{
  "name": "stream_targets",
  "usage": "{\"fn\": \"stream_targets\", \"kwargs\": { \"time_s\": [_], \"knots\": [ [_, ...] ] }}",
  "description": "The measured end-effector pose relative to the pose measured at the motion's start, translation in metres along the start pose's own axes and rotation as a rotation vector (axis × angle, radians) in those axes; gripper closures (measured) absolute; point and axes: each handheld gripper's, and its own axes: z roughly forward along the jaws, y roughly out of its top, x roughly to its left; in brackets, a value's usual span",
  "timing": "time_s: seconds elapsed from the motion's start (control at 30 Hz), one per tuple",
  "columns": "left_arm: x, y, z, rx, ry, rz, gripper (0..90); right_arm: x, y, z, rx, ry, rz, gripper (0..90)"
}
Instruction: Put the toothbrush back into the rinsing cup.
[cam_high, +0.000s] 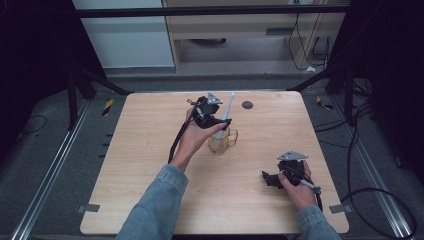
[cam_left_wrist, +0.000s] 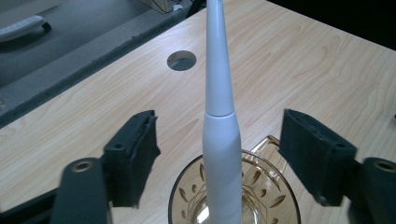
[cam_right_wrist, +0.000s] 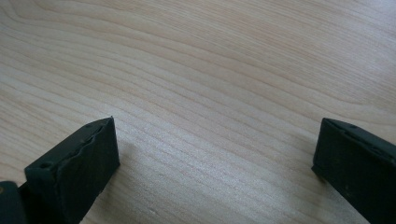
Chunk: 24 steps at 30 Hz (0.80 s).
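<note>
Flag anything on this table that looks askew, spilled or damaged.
Nothing stands out. The white toothbrush handle stands in the amber glass mug, leaning on its rim; no spill or breakage shows on the table.

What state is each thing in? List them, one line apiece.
Left tongs: open, jaws either side of the white handle, not touching it.
Right tongs: open, nothing between them, low over the table.
White toothbrush-like handle: standing in the cup, leaning.
Amber glass cup: upright, holding the handle.
</note>
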Motion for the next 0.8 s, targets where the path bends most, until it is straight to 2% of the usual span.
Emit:
{"fn": "stream_targets", "kwargs": {
  "time_s": [0.23, 0.5, 0.63, 0.8],
  "knots": [
    [-0.003, 0.000, -0.003, -0.009, -0.009, 0.005, 12.4, 0.000, 0.000, 0.000, 0.001, 0.001, 0.001, 0.3],
    [-0.007, 0.000, -0.011, -0.016, -0.023, 0.026, 8.9, 0.000, 0.000, 0.000, -0.001, 0.001, 0.000, 0.3],
    [-0.011, -0.002, -0.016, -0.032, -0.043, 0.048, 6.5, 0.000, 0.000, 0.000, -0.001, 0.001, 0.000, 0.3],
    [-0.014, -0.002, -0.023, -0.050, -0.043, 0.065, 6.4, 0.000, 0.000, 0.000, -0.001, 0.000, -0.001, 0.3]
  ]
}}
